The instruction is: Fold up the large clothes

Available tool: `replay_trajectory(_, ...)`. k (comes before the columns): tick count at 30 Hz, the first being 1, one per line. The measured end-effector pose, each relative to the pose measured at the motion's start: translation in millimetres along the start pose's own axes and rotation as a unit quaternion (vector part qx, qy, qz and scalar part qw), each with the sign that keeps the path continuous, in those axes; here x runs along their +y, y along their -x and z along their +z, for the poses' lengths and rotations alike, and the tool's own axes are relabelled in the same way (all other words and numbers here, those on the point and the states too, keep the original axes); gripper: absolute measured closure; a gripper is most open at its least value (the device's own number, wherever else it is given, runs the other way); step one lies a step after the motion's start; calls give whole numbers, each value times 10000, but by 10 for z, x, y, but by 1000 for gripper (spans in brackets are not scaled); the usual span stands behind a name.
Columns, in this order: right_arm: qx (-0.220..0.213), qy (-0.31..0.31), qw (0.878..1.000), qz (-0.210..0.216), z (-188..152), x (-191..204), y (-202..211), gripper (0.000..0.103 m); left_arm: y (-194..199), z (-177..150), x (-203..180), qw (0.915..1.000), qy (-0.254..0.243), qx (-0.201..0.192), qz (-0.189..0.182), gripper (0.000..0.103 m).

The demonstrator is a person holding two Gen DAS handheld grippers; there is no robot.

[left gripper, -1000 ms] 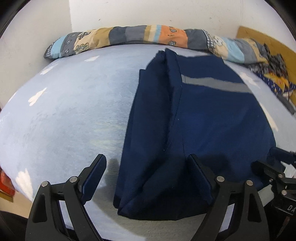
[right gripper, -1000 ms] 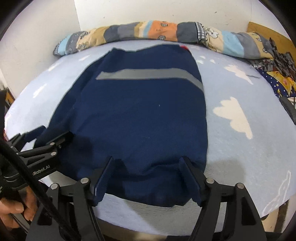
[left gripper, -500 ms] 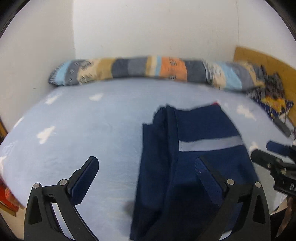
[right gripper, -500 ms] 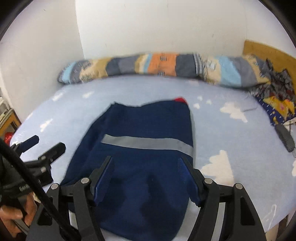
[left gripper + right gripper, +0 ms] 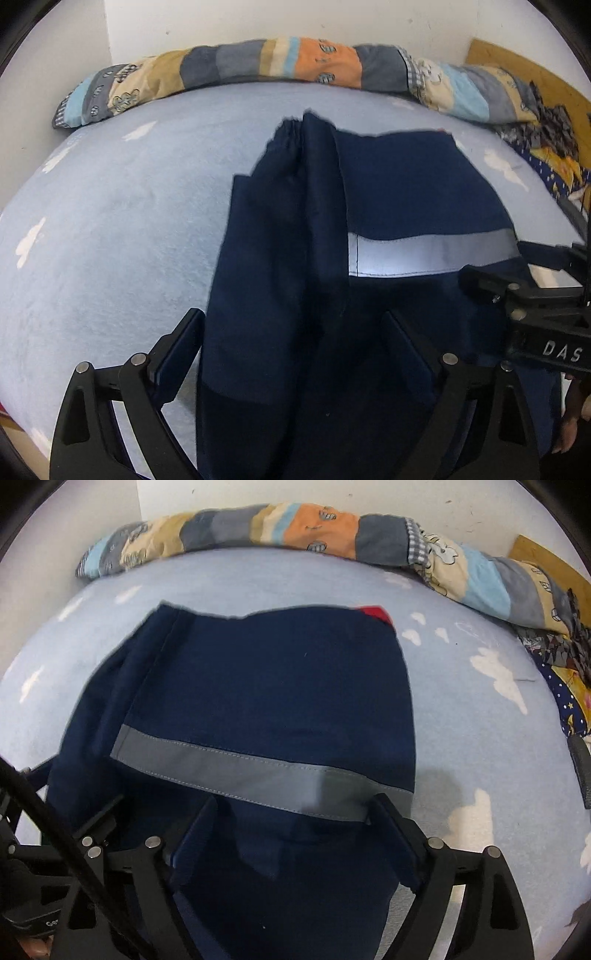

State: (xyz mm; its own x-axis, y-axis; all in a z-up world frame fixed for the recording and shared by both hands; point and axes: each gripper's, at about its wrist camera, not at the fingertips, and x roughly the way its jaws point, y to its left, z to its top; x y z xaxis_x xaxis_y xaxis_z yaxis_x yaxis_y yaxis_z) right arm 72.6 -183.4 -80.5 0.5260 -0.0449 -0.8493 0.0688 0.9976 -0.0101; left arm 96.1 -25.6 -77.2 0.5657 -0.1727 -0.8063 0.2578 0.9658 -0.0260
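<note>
While jaws widened, navy garment (image 5: 266, 686) nearer than before, stripe closer.

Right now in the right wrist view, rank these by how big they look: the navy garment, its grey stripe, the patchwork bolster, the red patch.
1. navy garment
2. patchwork bolster, though it lies farther off, so its true size is unsure
3. grey stripe
4. red patch

left gripper (image 5: 291, 343) built of matte black angular arms, silver round screws set at the joints, dark blue pads lining the fingers, right gripper (image 5: 291, 830) made alike, white lettering printed on its side, black cable (image 5: 55, 827) strung across
</note>
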Motion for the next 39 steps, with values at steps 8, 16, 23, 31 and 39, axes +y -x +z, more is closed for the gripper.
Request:
replay_trajectory(8, -1260, -189, 9918, 118, -176, -24, 890, 22, 837, -81, 7, 9950, -107, -985, 89, 6)
replay_trajectory(16, -2204, -466, 9743, -42, -935, 28, 1609, 13, 1537, -484, 8, 9885, -88, -1440, 447, 0)
replay_trajectory(23, -2816, -400, 9579, -392, -1896, 258, 2061, 9, 1946, -1055, -74, 9819, -191, -1732, 748, 0)
replay_trajectory(31, -2751, -335, 9604, -292, -2011, 319, 2092, 7, 1996, -1244, -158, 9803, 55, -1831, 739, 0)
replay_trajectory(39, -2578, -355, 9654, -179, -1940, 379, 2017, 7, 1818, -1196, -112, 9874, 249, -1422, 651, 0)
